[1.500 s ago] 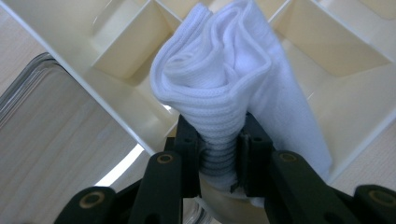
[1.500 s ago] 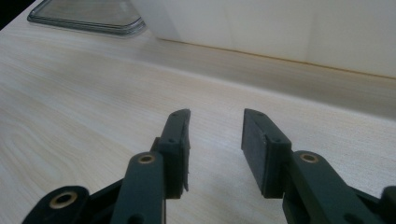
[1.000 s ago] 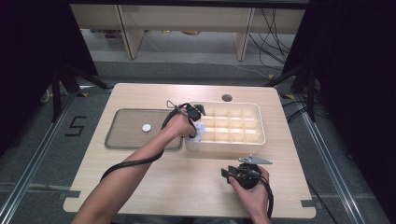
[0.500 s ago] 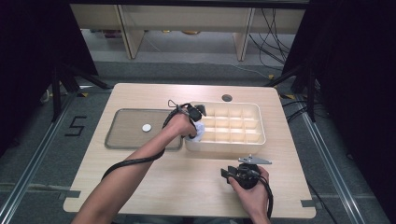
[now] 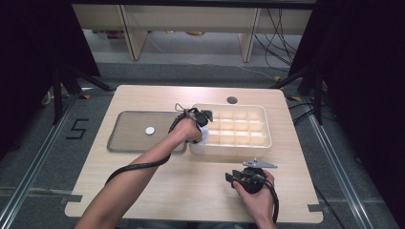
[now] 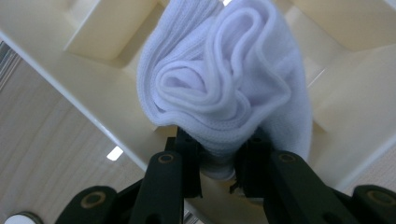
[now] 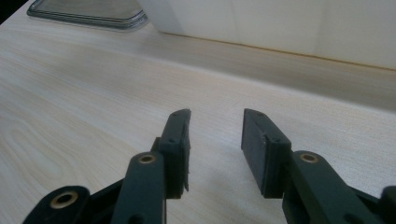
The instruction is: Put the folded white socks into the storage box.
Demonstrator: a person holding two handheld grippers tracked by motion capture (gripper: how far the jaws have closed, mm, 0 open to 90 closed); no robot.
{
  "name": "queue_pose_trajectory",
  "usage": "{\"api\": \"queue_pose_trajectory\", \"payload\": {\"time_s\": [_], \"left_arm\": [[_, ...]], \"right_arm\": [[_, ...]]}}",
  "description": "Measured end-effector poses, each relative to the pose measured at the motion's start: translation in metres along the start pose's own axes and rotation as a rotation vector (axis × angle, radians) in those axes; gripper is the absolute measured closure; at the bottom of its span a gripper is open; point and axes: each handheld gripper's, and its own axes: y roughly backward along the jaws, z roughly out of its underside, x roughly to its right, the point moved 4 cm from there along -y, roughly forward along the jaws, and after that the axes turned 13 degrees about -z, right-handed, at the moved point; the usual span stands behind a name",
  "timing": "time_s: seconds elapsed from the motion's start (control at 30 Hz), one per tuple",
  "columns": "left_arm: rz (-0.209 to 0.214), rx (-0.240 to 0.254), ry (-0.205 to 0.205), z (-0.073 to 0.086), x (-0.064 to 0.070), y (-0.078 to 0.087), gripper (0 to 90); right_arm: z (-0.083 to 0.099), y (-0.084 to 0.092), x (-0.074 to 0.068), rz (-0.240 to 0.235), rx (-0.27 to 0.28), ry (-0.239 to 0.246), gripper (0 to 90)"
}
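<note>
A rolled white sock point(image 6: 224, 79) is pinched at its lower end between the black jaws of my left gripper point(image 6: 219, 144). From above, the left gripper point(image 5: 201, 130) holds the sock point(image 5: 204, 137) over the near-left corner of a cream divided box point(image 5: 265, 125). The box's rim point(image 6: 70, 79) and its compartments lie right behind the sock. Over the table's front right, my right gripper point(image 5: 234, 179) is open. Its jaws stand apart over bare wood with nothing between them point(image 7: 217, 121).
A shallow grey tray point(image 5: 124, 143) lies left of the box with a small white disc point(image 5: 150, 130) in it. The tray's corner point(image 7: 88, 16) and the box's side wall point(image 7: 280, 28) stand ahead of the right gripper. A round hole point(image 5: 232, 100) marks the table's far edge.
</note>
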Motion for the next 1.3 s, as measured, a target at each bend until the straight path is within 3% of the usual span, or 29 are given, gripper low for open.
{"api": "queue_pose_trajectory", "payload": {"time_s": [0.03,0.1,0.13,0.17,0.27,0.73,0.93,0.97,1.0,1.17,1.3], "left_arm": [[0.0,0.001,0.0,0.0,0.0,0.0,73.5],[0.0,0.002,0.0,0.0,0.0,0.0,73.5],[0.002,-0.003,-0.003,0.0,0.0,0.0,73.5],[0.0,-0.006,-0.008,0.0,0.0,0.0,73.5],[0.0,-0.008,-0.016,-0.001,0.001,-0.001,73.5],[0.0,-0.003,-0.023,0.0,0.001,-0.001,72.3],[0.015,0.016,-0.006,0.0,0.0,0.004,69.1],[0.021,0.019,0.005,0.0,0.0,0.005,68.3],[0.024,0.034,0.028,0.0,0.001,0.005,67.2],[0.039,0.051,0.019,0.001,-0.001,0.009,62.1],[0.069,0.089,0.055,0.001,-0.003,0.013,56.4]], "right_arm": [[-0.001,0.001,0.003,0.019,-0.008,0.04,62.3],[-0.001,0.002,0.003,0.019,-0.008,0.039,62.4],[0.0,0.0,0.0,-0.005,-0.005,-0.004,62.4],[0.0,0.0,0.003,-0.002,-0.008,0.029,62.4],[0.0,0.0,0.003,0.017,-0.012,0.031,62.4],[-0.001,0.001,0.003,0.007,-0.004,0.034,61.5],[-0.002,0.003,0.002,0.004,0.003,0.029,60.9],[-0.003,0.004,0.003,0.021,0.003,0.034,60.9],[-0.003,0.004,0.002,0.001,0.009,0.031,60.8],[-0.003,0.005,0.002,0.008,0.005,0.033,60.8],[-0.004,0.006,0.002,0.005,0.006,0.03,60.9]]}}
